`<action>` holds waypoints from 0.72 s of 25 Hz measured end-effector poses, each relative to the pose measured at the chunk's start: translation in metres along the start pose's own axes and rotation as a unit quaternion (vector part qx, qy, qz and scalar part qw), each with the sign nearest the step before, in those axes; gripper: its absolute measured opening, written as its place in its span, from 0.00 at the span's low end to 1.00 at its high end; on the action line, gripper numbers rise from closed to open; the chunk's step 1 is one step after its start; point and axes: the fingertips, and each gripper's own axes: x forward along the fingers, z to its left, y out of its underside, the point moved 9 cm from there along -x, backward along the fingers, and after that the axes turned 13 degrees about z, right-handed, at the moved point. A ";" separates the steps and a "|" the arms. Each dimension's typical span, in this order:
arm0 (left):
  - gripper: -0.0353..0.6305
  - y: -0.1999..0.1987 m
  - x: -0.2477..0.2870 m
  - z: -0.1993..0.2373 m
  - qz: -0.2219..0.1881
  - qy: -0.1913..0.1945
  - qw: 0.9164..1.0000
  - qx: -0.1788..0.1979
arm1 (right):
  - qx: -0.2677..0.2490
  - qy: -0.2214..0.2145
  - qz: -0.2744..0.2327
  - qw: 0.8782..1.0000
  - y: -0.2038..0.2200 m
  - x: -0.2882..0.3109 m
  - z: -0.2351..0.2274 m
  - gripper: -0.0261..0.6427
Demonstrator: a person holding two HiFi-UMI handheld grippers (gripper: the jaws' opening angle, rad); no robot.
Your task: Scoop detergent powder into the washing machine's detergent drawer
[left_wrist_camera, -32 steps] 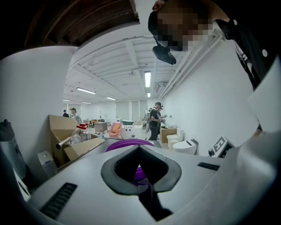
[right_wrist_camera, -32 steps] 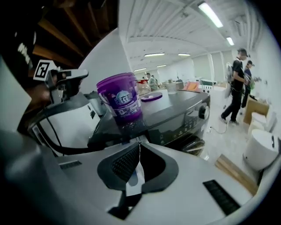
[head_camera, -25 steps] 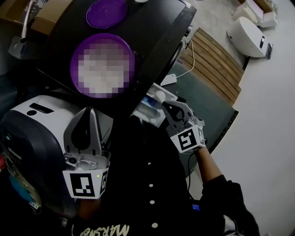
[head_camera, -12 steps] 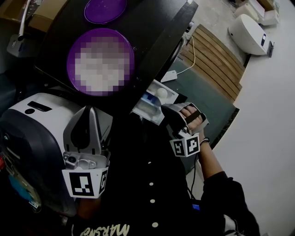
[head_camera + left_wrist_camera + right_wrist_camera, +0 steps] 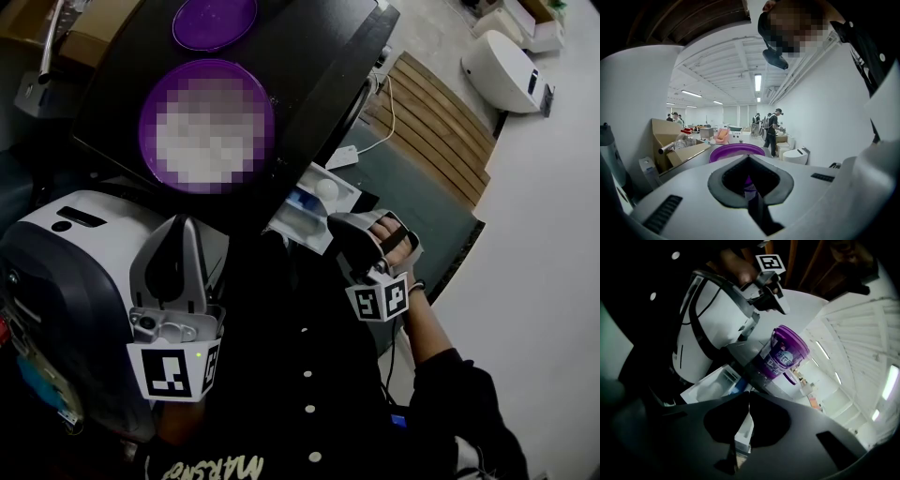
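Drawer approach, judged an early step. Your right tool (image 5: 339, 227) is fully closed and grips nothing, poised just beside the near edge of the open detergent drawer (image 5: 314, 208) on the washing machine (image 5: 309, 66). Your left tool (image 5: 184, 230), likewise closed and empty, hangs at near left. Next move, probably: fetch powder from the purple tub (image 5: 206, 69) on top. No scoop can be made out.

Purple on black, with white and blue.
Purple detergent tub (image 5: 785, 352) with white print, purple lid (image 5: 214, 21), black washing machine (image 5: 309, 66), white-and-blue drawer (image 5: 314, 208), black-and-white squared marker cube (image 5: 175, 372).
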 end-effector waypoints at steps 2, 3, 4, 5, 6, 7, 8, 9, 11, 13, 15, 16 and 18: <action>0.06 -0.003 -0.002 0.001 -0.004 -0.002 1.000 -0.001 | 0.111 -0.015 -0.009 0.994 0.004 -0.002 -0.013 0.09; 0.06 -0.005 -0.003 0.001 -0.007 -0.003 1.000 -0.001 | 0.173 -0.025 -0.019 0.984 0.008 -0.002 -0.022 0.09; 0.06 -0.007 -0.004 0.002 -0.011 -0.004 1.000 -0.002 | 0.238 -0.035 -0.035 0.970 0.012 -0.002 -0.031 0.09; 0.06 -0.009 -0.006 0.003 -0.015 -0.006 1.000 -0.002 | 0.312 -0.046 -0.052 0.947 0.018 -0.001 -0.038 0.09; 0.06 -0.011 -0.007 0.004 -0.019 -0.007 1.000 -0.002 | 0.391 -0.061 -0.063 0.916 0.024 0.000 -0.043 0.09; 0.06 -0.013 -0.009 0.005 -0.024 -0.009 1.000 -0.002 | 0.458 -0.081 -0.061 0.883 0.030 0.001 -0.046 0.09; 0.06 -0.015 -0.010 0.006 -0.029 -0.011 1.000 -0.002 | 0.505 -0.101 -0.052 0.856 0.035 0.001 -0.049 0.09; 0.06 -0.017 -0.012 0.007 -0.033 -0.013 0.999 -0.002 | 0.538 -0.117 -0.043 0.834 0.039 0.001 -0.051 0.09; 0.06 -0.022 -0.016 0.009 -0.043 -0.017 0.999 -0.002 | 0.586 -0.131 -0.041 0.799 0.045 0.000 -0.054 0.09; 0.06 -0.028 -0.020 0.010 -0.055 -0.020 0.998 -0.002 | 0.624 -0.135 -0.052 0.768 0.050 -0.002 -0.058 0.09; 0.06 -0.033 -0.024 0.013 -0.067 -0.025 0.997 -0.003 | 0.643 -0.136 -0.066 0.750 0.049 -0.006 -0.065 0.09; 0.06 -0.035 -0.027 0.014 -0.073 -0.027 0.997 -0.003 | 0.648 -0.136 -0.074 0.746 0.046 -0.009 -0.071 0.09; 0.06 -0.039 -0.031 0.016 -0.083 -0.033 0.996 -0.004 | 0.653 -0.136 -0.090 0.740 0.039 -0.017 -0.084 0.09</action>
